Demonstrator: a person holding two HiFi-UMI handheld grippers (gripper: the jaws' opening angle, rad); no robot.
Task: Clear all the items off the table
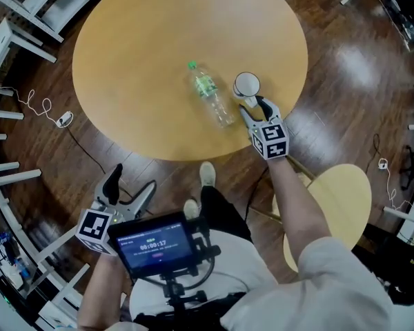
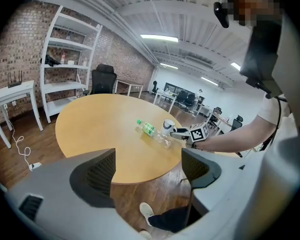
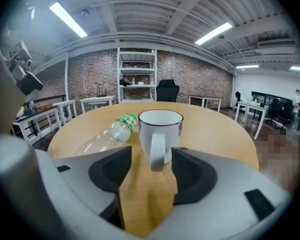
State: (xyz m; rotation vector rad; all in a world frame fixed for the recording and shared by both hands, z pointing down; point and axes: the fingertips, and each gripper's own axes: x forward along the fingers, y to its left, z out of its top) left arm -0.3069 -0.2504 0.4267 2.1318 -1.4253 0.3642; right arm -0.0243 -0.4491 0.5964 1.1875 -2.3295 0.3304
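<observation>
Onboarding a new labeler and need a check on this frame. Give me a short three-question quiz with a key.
1. How many items sit on the round wooden table?
2. What stands between the open jaws of the right gripper? A: a spoon. B: the handle of the white ceramic mug. C: nothing.
3. True or false: the clear plastic bottle with a green cap stands upright.
Key: 1. Two. 2. B. 3. False, it lies on its side.

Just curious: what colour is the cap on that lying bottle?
The bottle cap is green, clearest in the head view.
</observation>
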